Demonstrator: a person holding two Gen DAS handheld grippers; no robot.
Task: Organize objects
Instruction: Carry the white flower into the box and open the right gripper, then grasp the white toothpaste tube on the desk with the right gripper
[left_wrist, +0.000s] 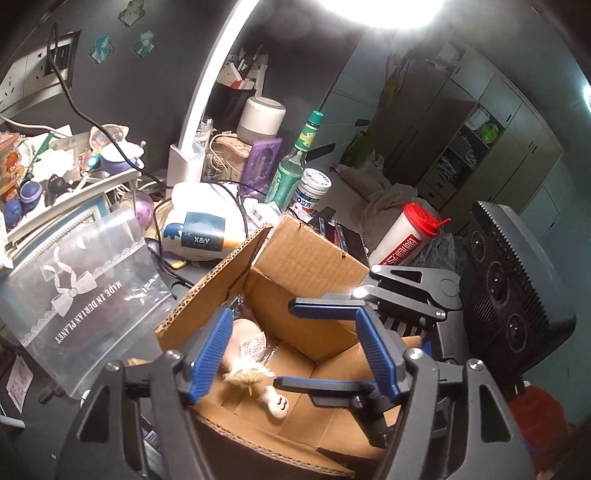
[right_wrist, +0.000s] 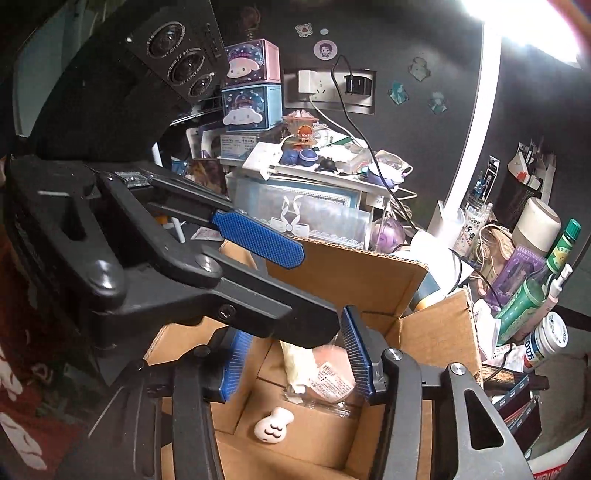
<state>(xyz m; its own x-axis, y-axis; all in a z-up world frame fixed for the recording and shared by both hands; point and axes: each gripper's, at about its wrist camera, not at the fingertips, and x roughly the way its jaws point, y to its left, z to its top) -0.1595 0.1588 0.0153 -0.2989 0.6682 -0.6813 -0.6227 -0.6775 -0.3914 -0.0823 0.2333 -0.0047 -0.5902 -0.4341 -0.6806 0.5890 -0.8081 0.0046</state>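
The left tool (left_wrist: 291, 354) and right tool (right_wrist: 293, 354) both hung half open and empty above the open cardboard box (left_wrist: 306, 258), where the plastic-wrapped pink plush (right_wrist: 330, 373) lay. It looked light, soft and slippery in its wrapper, best pinched mid-body. Upright flaps and surrounding desk clutter narrowed the approach.

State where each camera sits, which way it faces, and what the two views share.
Left wrist: sits on the left tongs, facing down into the cardboard box; the right tongs cross in from the right.
Right wrist: sits on the right tongs, facing down into the same box; the left tongs reach in from the left.
Shared: box, white paw toy, green bottle.
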